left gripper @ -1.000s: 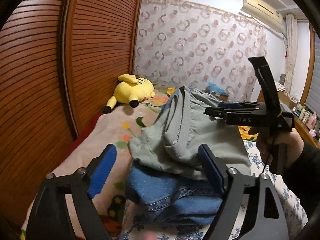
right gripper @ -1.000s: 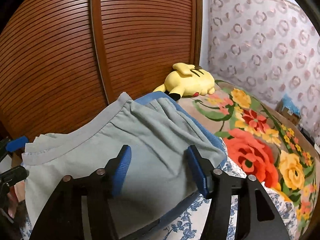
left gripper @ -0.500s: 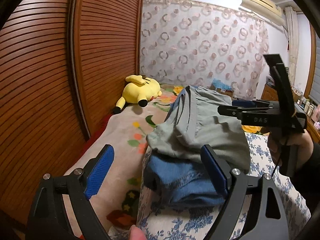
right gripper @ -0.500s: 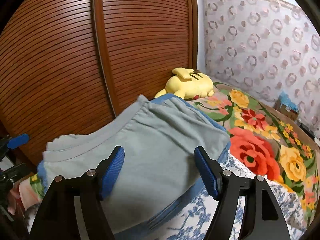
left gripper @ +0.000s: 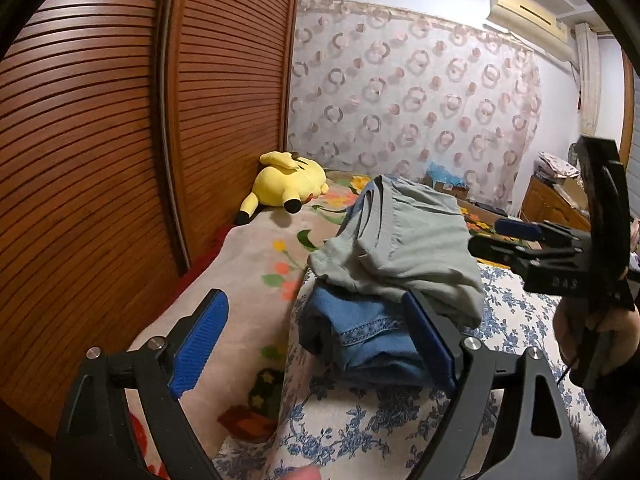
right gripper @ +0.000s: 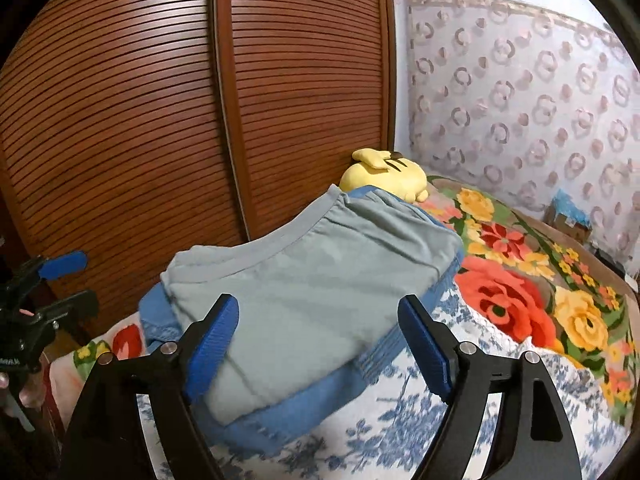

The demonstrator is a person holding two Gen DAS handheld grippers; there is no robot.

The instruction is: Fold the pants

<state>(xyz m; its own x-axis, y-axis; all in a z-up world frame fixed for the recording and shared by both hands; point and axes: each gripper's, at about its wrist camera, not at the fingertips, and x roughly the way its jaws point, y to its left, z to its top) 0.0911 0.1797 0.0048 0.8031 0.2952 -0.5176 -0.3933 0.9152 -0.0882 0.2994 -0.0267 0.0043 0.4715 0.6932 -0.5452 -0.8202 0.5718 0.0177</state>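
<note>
We have backed both grippers off: left gripper and right gripper wide, holding nothing. Grey pants lie folded mid-frame on the jeans; fold looks done.

You're working over a bed spread with a flowered blanket, and a blue-and-white floral cloth lies over its near end. On that cloth sits folded blue denim with grey pants stacked on top. A yellow plush toy lies on the blanket by the wooden doors.
</note>
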